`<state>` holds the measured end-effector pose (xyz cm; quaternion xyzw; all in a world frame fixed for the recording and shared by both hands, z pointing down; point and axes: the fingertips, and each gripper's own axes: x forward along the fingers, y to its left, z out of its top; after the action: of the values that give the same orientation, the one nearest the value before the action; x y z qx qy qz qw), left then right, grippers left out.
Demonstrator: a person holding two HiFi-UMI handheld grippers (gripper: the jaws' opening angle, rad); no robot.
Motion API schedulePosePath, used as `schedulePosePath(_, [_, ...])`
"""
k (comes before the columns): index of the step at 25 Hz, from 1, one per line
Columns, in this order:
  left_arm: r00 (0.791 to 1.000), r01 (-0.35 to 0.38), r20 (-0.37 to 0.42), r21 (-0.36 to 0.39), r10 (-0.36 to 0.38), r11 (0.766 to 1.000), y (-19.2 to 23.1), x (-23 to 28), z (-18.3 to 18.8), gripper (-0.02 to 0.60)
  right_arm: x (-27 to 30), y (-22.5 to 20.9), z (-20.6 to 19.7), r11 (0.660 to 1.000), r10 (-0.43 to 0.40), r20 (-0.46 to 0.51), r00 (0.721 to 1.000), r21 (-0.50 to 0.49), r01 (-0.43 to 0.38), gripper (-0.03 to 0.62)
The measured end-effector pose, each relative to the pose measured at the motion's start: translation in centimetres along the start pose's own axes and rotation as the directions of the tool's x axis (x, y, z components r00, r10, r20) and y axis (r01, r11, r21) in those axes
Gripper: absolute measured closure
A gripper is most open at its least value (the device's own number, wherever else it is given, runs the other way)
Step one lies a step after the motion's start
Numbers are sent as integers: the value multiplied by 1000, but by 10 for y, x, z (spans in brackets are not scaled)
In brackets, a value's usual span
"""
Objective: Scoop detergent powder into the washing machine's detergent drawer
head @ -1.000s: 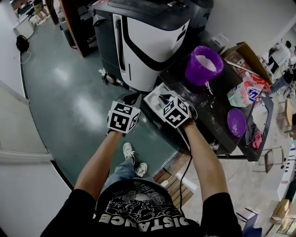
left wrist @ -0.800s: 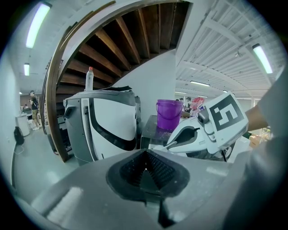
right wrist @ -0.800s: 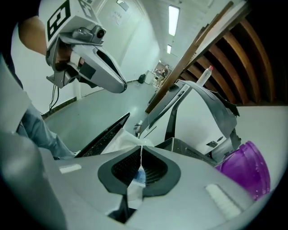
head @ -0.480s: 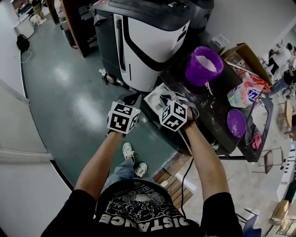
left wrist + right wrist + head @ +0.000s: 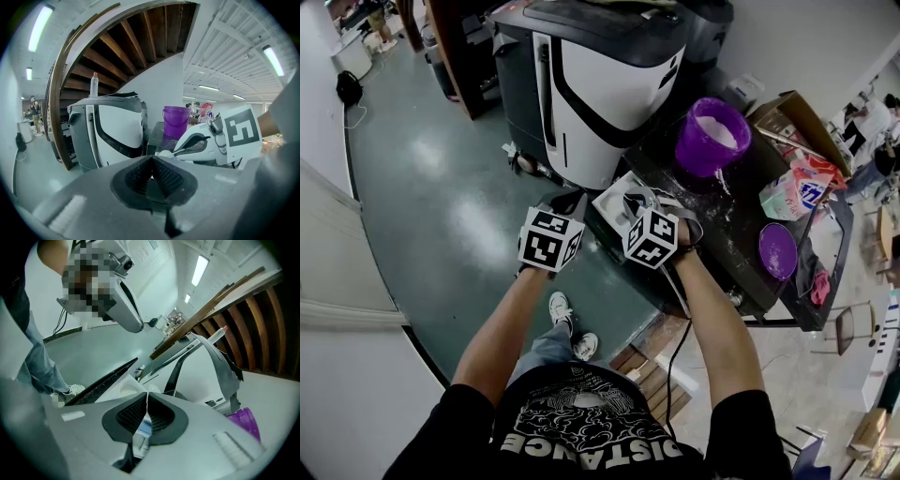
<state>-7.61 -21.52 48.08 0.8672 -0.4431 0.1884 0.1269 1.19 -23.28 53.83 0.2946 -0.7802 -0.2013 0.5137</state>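
I stand in what looks like an open workshop hall. It has a glossy green painted floor (image 5: pixel 441 206), strip lights (image 5: pixel 40 26) under a ribbed ceiling (image 5: pixel 225 51), and the bare wooden underside of a staircase (image 5: pixel 136 42). A washing machine (image 5: pixel 600 84) stands free beside a powder-dusted black tabletop (image 5: pixel 727 239) and an open cardboard box (image 5: pixel 806 108).

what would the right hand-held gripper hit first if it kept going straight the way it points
Most likely the white detergent drawer just beyond the right hand-held gripper, though depth is unclear.
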Motion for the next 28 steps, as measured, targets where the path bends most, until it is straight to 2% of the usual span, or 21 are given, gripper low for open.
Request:
schedulePosePath(6, [1000,-1,1,-1,1,1000,-5,-5,5,578,-14,-13,-3,981,-3,33,999,196,-3,559])
schedulePosePath(11, [1000,14,2,-20,-14,1000,-15,-7,10,578,-30,-25,-7,935,-18,63,998,355,-6,559])
schedulePosePath(18, [1000,7,14,1,-7,1000,-24,-16,25,578,-55,-36,-13,851,-74,116,991,525,2,559])
schedulePosePath(24, [999,30,15,30,-30,999,-35,-21,37,578,-81,-42,-25,731,-146,128,981,682,20,559])
schedulePosePath(28, [999,39,15,38,-40,998,-37,-24,43,578,-102,-46,-26,683,-191,123,974,729,42,559])
